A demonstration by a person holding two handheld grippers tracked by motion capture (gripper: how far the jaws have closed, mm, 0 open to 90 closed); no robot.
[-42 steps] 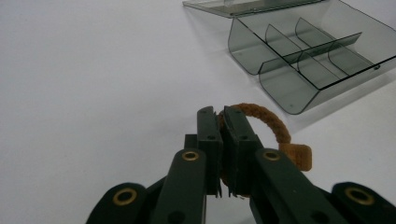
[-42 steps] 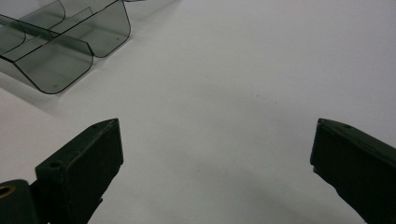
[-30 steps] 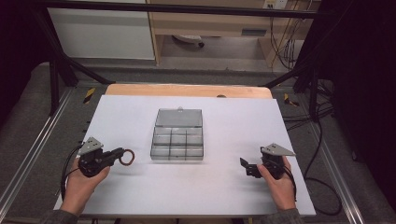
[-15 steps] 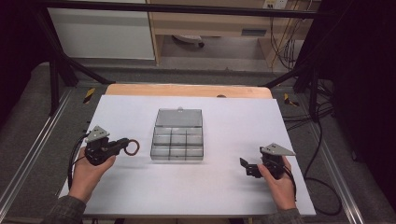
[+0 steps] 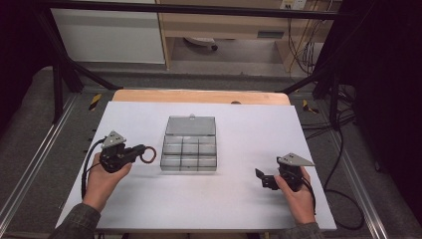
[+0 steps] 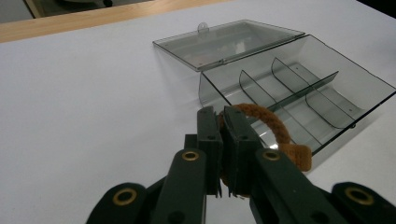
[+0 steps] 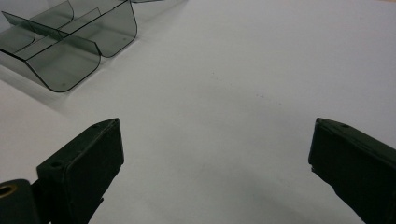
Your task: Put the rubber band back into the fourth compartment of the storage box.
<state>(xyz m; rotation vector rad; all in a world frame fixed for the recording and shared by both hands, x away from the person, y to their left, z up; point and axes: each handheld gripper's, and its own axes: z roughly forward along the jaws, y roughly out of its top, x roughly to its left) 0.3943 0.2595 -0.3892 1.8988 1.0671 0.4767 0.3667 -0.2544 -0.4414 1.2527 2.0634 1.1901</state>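
A clear grey compartment box (image 5: 189,155) lies open at the table's middle, its lid (image 5: 191,126) flat behind it. My left gripper (image 5: 140,153) hovers just left of the box, shut on a brown ring-shaped hair tie (image 5: 148,154). In the left gripper view the hair tie (image 6: 275,128) sticks out beyond the closed jaws toward the box's near compartments (image 6: 299,100). My right gripper (image 5: 261,177) rests low at the table's right front, open, with nothing between its fingers (image 7: 84,163). The box's corner (image 7: 70,51) shows at the upper left of the right gripper view.
The white tabletop (image 5: 249,129) has a wooden strip (image 5: 199,96) along its far edge. Black frame bars and cables (image 5: 343,149) run along both sides of the table. Shelving stands beyond the far end.
My left gripper has carried the hair tie forward and rightward, closer to the box's left side. The right gripper has stayed where it was.
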